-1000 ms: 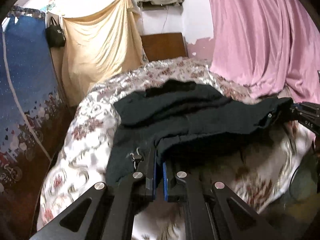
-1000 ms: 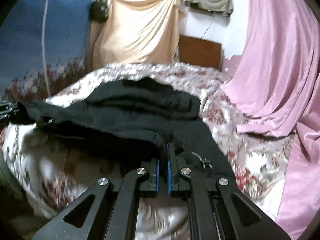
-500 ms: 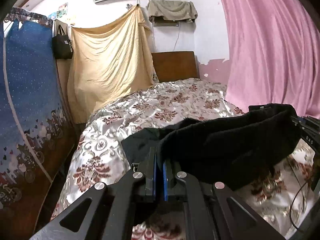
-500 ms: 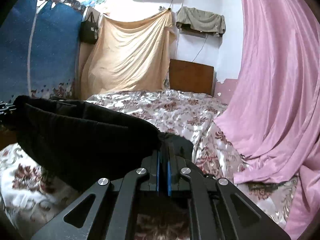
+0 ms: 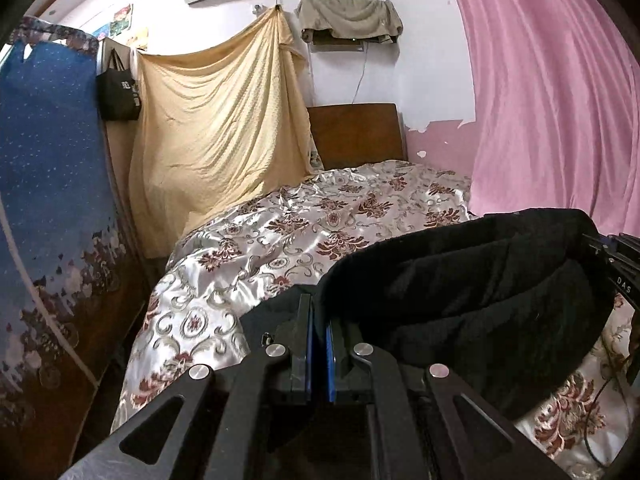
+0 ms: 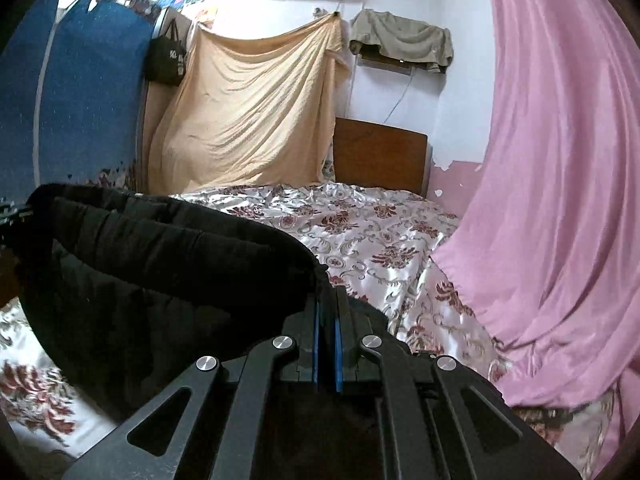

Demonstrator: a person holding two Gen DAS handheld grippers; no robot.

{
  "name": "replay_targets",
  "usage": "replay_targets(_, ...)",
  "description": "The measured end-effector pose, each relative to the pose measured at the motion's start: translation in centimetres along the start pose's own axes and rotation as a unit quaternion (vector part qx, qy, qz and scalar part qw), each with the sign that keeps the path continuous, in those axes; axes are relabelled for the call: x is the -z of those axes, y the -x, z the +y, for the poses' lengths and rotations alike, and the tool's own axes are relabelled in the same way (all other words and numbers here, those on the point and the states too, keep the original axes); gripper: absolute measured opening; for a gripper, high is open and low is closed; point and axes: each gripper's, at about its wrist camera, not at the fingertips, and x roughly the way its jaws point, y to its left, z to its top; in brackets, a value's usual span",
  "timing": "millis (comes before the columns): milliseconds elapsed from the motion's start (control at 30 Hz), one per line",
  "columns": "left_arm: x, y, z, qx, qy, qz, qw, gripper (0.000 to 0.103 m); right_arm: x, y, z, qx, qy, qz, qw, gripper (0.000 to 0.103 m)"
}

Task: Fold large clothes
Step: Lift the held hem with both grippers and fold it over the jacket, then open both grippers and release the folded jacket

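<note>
A large black garment (image 5: 472, 292) hangs lifted between my two grippers above the flowered bedspread (image 5: 320, 220). My left gripper (image 5: 318, 308) is shut on one corner of it, the cloth pinched between the blue pads. From there the garment sags to the right, to my right gripper (image 5: 612, 256) at the frame's edge. In the right wrist view my right gripper (image 6: 329, 300) is shut on the other corner. The black garment (image 6: 160, 264) stretches left from it toward the left gripper (image 6: 12, 216). Its lower part hangs down out of sight.
The bed (image 6: 360, 224) with a wooden headboard (image 5: 356, 132) fills the middle. A pink curtain (image 6: 560, 160) hangs on the right, a beige sheet (image 5: 216, 128) on the back wall, a blue patterned panel (image 5: 48, 184) on the left. A black bag (image 5: 118, 88) hangs beside it.
Both grippers have lifted the black garment off the bedspread and drawn it back toward me. It lay spread on the bed before and now hangs between them.
</note>
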Motion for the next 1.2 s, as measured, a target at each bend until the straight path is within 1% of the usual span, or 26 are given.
replay_targets(133,-1.7,-2.7,0.4,0.004,-0.005,0.0,1.0,0.006,-1.7,-3.2,0.0,0.001,0.012,0.001,1.0,0.005)
replay_targets(367,-4.3,-9.1,0.9,-0.005,-0.027,0.0,0.9996,0.006,-4.8,-9.3,0.4,0.007,0.036,0.0,0.999,0.005)
replay_targets(500,-5.1,-12.8,1.2,-0.012,-0.028,0.007,0.9995,0.006,-6.3,-13.6,0.6,0.003,0.043,0.01,0.999,0.005)
replay_targets(600,-5.5,-15.4,1.2,-0.015,-0.026,0.014,0.9995,0.006,-7.1,-17.8,0.6,-0.004,0.041,0.029,0.999,0.005)
replay_targets(800,-5.5,-20.9,1.0,-0.023,-0.029,0.037,0.9986,0.006,-6.7,-24.5,0.8,-0.007,0.039,0.067,0.997,0.005)
replay_targets(900,-5.0,-23.1,1.2,-0.025,-0.023,0.053,0.998,0.006,-5.9,-26.9,1.2,-0.005,0.05,0.084,0.995,0.005)
replay_targets(1000,-4.2,-25.5,1.5,-0.023,-0.01,0.077,0.9967,0.006,-5.1,-28.9,1.4,-0.003,0.062,0.1,0.993,0.005)
replay_targets(1100,-3.0,-28.1,1.7,-0.016,0.001,0.107,0.9941,0.006,-4.2,-30.7,1.8,-0.003,0.07,0.119,0.99,0.005)
replay_targets(1200,-2.3,-29.7,2.0,-0.012,0.007,0.125,0.9921,0.006,-3.3,-32.4,2.4,-0.005,0.076,0.134,0.988,0.005)
